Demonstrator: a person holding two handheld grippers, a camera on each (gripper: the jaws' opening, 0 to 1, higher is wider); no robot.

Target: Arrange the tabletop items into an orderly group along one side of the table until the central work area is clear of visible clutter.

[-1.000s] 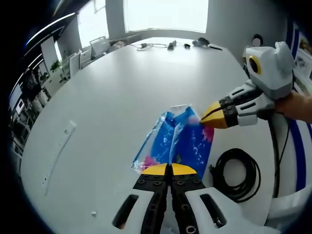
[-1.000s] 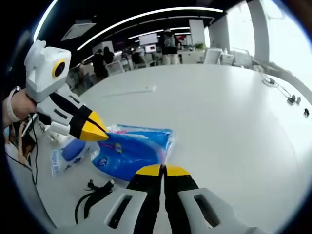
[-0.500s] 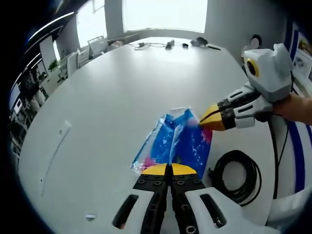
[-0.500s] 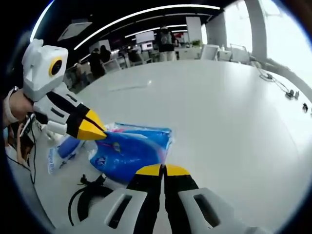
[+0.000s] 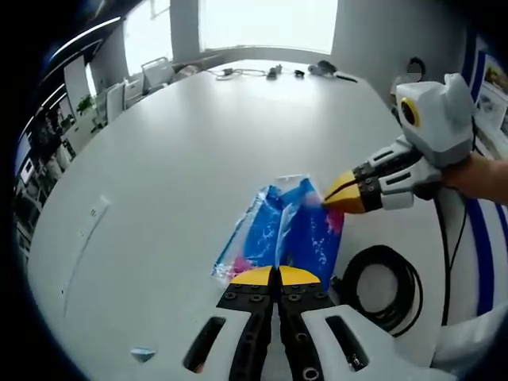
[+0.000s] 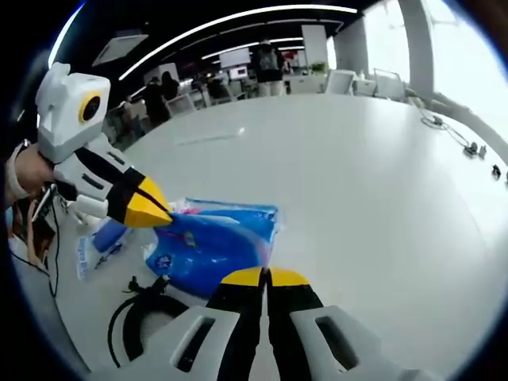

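The blue plastic packet (image 5: 287, 234) lay flat on the white table (image 5: 175, 159) and serves as the landmark here. In the left gripper view, the left gripper (image 5: 276, 275) sat at the packet's near edge, its yellow-tipped jaws pressed together with the packet's edge right at the tips; whether they pinched the film could not be told. At the packet's far corner, the right gripper (image 5: 327, 198) met it from the side, jaws closed to a point and touching the crinkled plastic, a hand (image 5: 476, 176) behind it.

In the right gripper view, the right gripper (image 6: 266, 277) had its jaws clenched together at the near edge of the packet (image 6: 213, 246), while the left gripper (image 6: 163, 216) came in at the packet's opposite end, tips shut and resting on it.

Beside the packet, on the side nearer the table edge, lay a coiled black cable (image 5: 382, 286). Just past the packet's end by the left gripper lay a smaller blue-and-white pack (image 6: 99, 246), close to the cable (image 6: 139, 313).
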